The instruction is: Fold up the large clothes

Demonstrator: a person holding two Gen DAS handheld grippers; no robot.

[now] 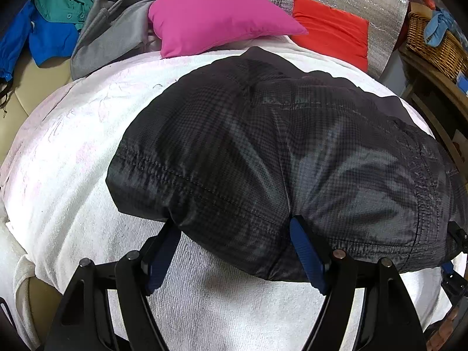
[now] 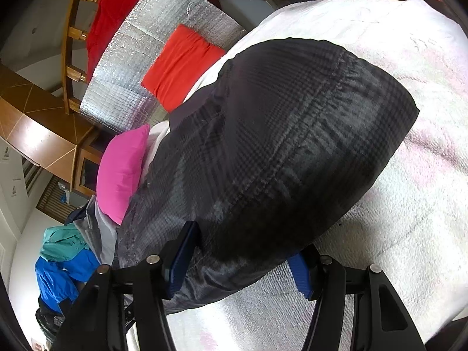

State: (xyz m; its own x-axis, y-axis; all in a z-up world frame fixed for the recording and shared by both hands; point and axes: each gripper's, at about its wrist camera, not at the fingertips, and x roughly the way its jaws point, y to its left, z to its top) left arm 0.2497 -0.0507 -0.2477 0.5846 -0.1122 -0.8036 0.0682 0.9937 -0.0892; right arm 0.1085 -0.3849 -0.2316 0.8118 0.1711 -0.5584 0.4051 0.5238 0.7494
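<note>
the left gripper [image 1: 234,251] and the right gripper [image 2: 238,259] each clench the near edge of the dark plaid jacket [image 1: 263,152], which lies bunched on the white towel [image 1: 73,152]. beyond it sit a pink cushion [image 1: 216,17] and a red cushion [image 1: 330,29].

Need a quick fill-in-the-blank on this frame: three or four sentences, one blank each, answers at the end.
1. The dark plaid jacket lies on a ____ towel.
2. The cushion nearest the grey garment is ____.
3. The red cushion leans against a ____ foil sheet.
4. The left gripper and right gripper each straddle the jacket's ____ edge.

Missing words: white; pink; silver; near
</note>
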